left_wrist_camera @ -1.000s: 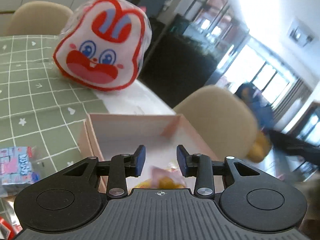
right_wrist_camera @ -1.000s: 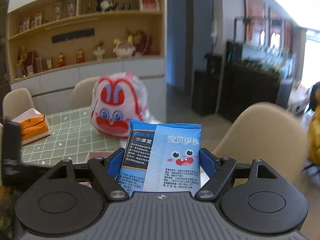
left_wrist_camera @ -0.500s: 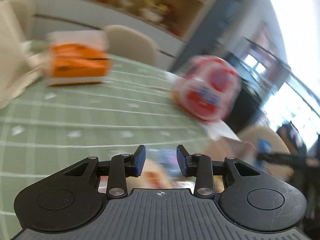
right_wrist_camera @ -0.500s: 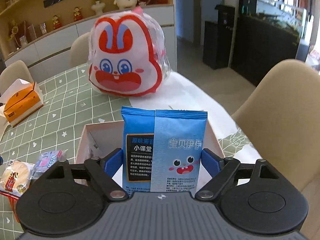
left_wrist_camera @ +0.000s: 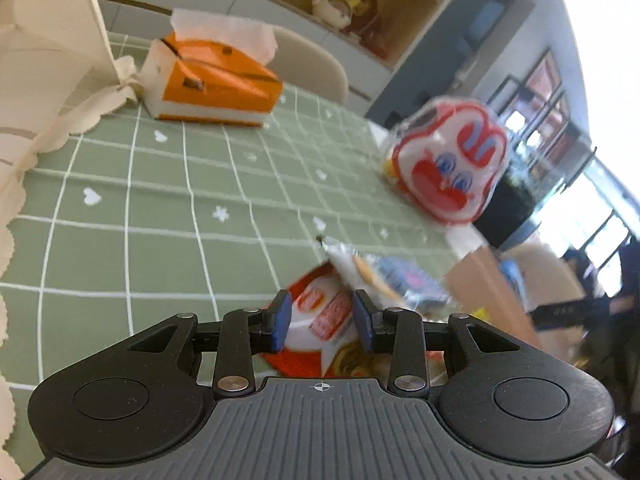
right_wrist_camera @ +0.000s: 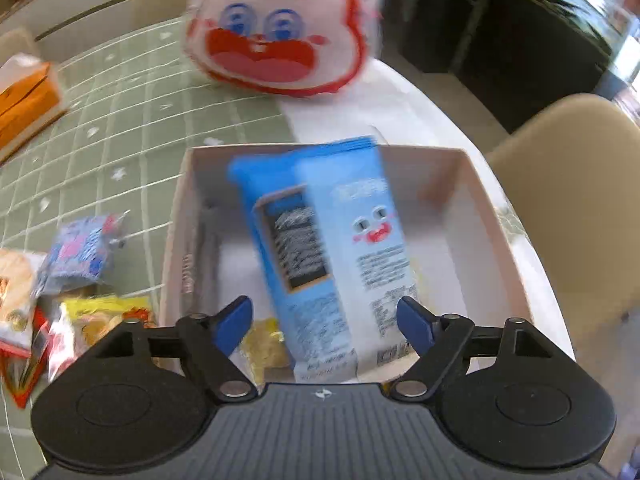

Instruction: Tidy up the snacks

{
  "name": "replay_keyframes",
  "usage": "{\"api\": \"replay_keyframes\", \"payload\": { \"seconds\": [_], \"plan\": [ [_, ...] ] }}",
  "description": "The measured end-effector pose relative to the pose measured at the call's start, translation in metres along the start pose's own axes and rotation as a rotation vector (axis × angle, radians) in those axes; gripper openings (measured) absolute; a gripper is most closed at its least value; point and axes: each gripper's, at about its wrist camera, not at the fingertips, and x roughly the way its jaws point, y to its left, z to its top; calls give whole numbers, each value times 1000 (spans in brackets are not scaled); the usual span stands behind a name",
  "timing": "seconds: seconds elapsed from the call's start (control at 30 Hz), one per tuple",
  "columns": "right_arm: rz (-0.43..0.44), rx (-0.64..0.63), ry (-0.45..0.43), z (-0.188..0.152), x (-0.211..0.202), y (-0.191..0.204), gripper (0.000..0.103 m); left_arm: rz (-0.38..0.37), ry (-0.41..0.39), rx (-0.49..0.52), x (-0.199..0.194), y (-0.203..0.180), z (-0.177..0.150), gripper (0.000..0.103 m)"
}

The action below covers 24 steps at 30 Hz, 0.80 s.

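My right gripper is open above the pink open box. The blue snack packet is blurred and tilted between the spread jaws, dropping into the box beside a yellow snack. My left gripper is open and empty, low over a red and white snack packet in a pile of loose snacks on the green checked cloth. The box also shows in the left wrist view, to the right of the pile.
A rabbit-face snack bag stands behind the box. An orange tissue box sits at the far left. More loose packets lie left of the box. A beige chair stands at the table's right edge.
My right gripper has opened and let go of the blue packet over the box. My left gripper swung left from the box to the loose snack pile.
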Motion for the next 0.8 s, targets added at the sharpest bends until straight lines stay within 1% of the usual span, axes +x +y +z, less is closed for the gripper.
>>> {"api": "replay_keyframes", "payload": {
  "seconds": [0.03, 0.1, 0.13, 0.17, 0.2, 0.27, 0.33, 0.47, 0.53, 0.6, 0.7, 0.77, 0.8],
  "plan": [
    [-17, 17, -47, -1, -8, -2, 80, 1, -16, -11, -2, 1, 2, 38],
    [-96, 31, -201, -4, -35, 1, 81, 6, -36, -40, -7, 5, 5, 38],
    [-107, 16, -250, -5, -45, 6, 85, 6, -37, -57, -8, 6, 6, 38],
    [-94, -8, -286, -6, -55, 15, 86, 7, -36, -75, -9, 8, 7, 38],
    [-50, -32, -304, -6, -62, 25, 87, 11, -34, -87, -10, 9, 8, 38],
    [62, -61, -298, -8, -70, 49, 87, 17, -31, -99, -12, 10, 10, 38],
    [180, -86, -275, -13, -68, 77, 87, 15, -38, -104, -14, 11, 11, 38],
    [358, -96, -190, -20, -44, 136, 87, 2, -51, -118, -21, 13, 17, 38],
    [393, -98, -155, -23, -29, 160, 87, 5, -45, -117, -22, 14, 20, 38],
    [422, -104, -118, -22, -17, 179, 87, 23, -14, -114, -19, 16, 22, 38],
    [470, -105, -91, -18, -9, 189, 87, 53, 42, -130, -12, 20, 20, 38],
    [484, -109, -83, -21, -8, 190, 83, 67, 81, -137, -7, 22, 19, 38],
    [497, -112, -85, -21, -10, 188, 77, 72, 95, -141, -6, 23, 18, 38]
  ]
}}
